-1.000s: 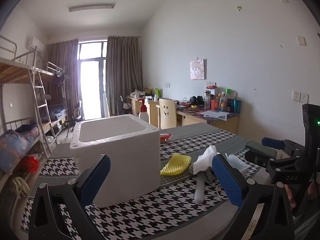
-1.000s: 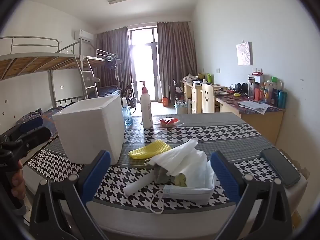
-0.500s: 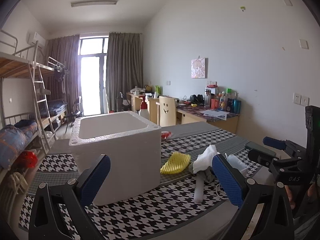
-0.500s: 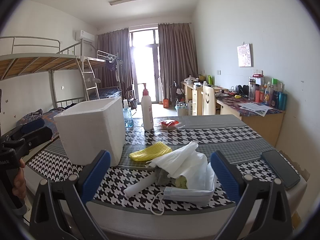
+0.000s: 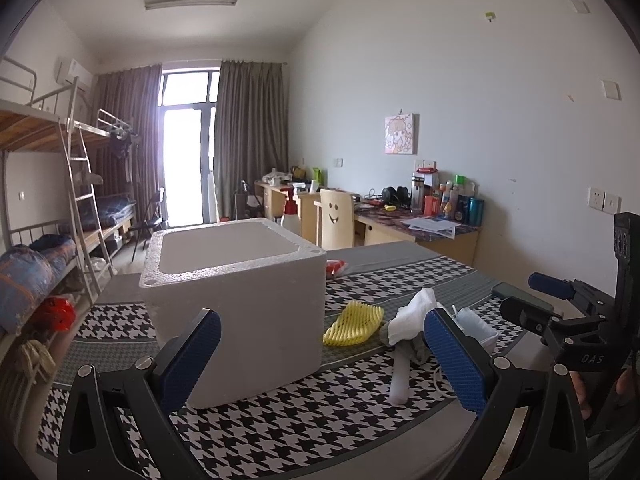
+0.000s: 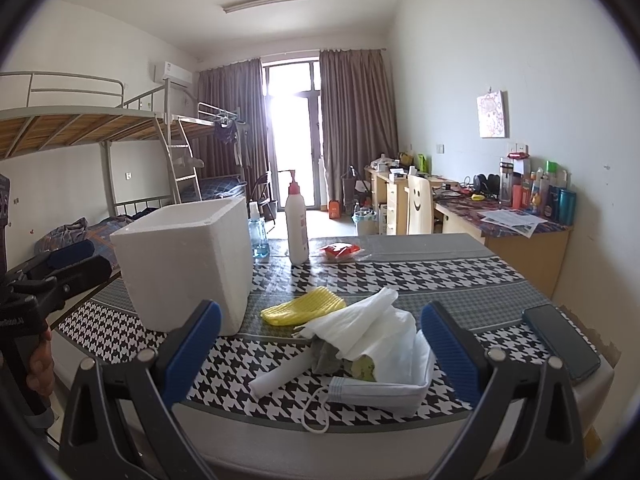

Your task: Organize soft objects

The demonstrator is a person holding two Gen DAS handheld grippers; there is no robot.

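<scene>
Both grippers hang short of the near table edge with nothing in them: the left gripper (image 5: 322, 354) has its jaws wide apart in front of the foam box (image 5: 240, 300), and the right gripper (image 6: 320, 350) is just as wide, framing the pile of soft things. That pile lies on the checked cloth (image 6: 420, 276) to the right of the box: a white bag (image 6: 372, 328) draped over a grey rag (image 6: 325, 354), a face mask (image 6: 380, 390) at the near edge, and a yellow foam net (image 6: 304, 306) just beyond, near the box's corner. What sits under the bag is hard to make out; it may be a green sponge.

Nothing appears to be in the box yet, so the task looks to be at its first step, the approach. The next move likely calls for the right gripper to drop onto one loose item, probably the bag or mask, pinch a fold and carry it left over the open box. A phone (image 6: 560, 340) at the far right should be left alone.
</scene>
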